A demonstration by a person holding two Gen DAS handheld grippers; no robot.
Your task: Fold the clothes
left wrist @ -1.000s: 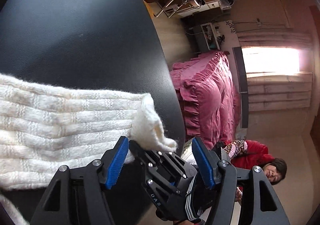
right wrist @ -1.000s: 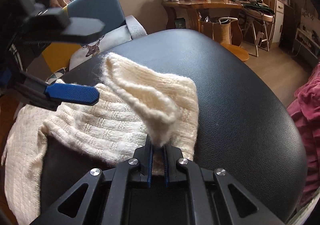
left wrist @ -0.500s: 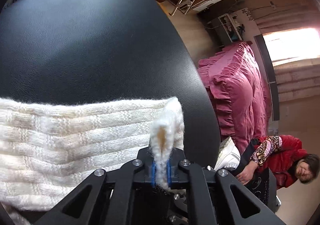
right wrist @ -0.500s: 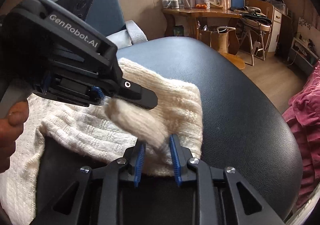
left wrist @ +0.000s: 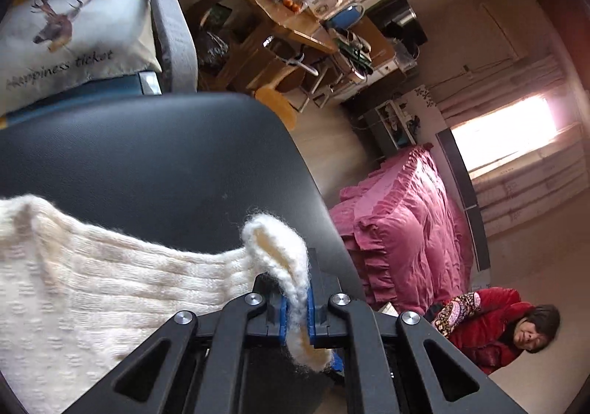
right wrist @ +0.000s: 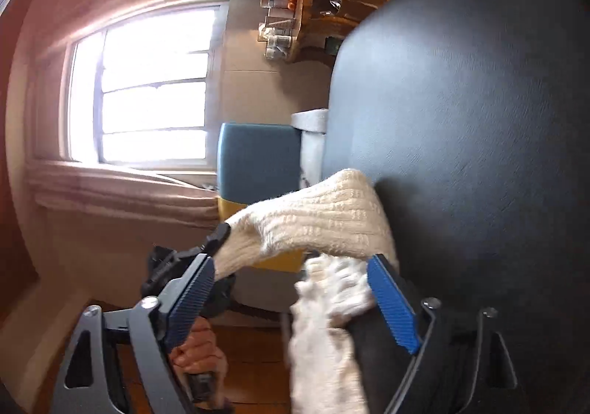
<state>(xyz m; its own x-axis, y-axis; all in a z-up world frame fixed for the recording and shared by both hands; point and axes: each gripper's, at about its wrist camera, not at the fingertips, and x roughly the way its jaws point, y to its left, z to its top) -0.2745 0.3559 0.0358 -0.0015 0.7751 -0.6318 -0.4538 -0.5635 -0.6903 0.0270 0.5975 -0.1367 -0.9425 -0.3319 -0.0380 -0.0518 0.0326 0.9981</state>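
A cream knit sweater (left wrist: 92, 285) lies on a black leather surface (left wrist: 166, 163). My left gripper (left wrist: 295, 314) is shut on a folded corner of it, and the fabric stretches away to the left. In the right wrist view, which is rolled sideways, the sweater (right wrist: 324, 218) hangs between the left gripper (right wrist: 221, 235) and the surface (right wrist: 461, 100). My right gripper (right wrist: 291, 303) is open, its blue pads (right wrist: 392, 307) wide apart. A blurred piece of the knit sits loose between them. A hand (right wrist: 195, 351) holds the left gripper's handle.
Behind the surface sit a blue armchair (right wrist: 258, 159) and a deer-print pillow (left wrist: 73, 34). A cluttered wooden table (left wrist: 287, 8) stands further back. A pink-covered bed (left wrist: 405, 229) is on the right, with a person in red (left wrist: 497, 329) low beside it.
The left gripper closed on the sweater corner and lifted it. The right gripper let that corner go, opened wide and rolled onto its side.
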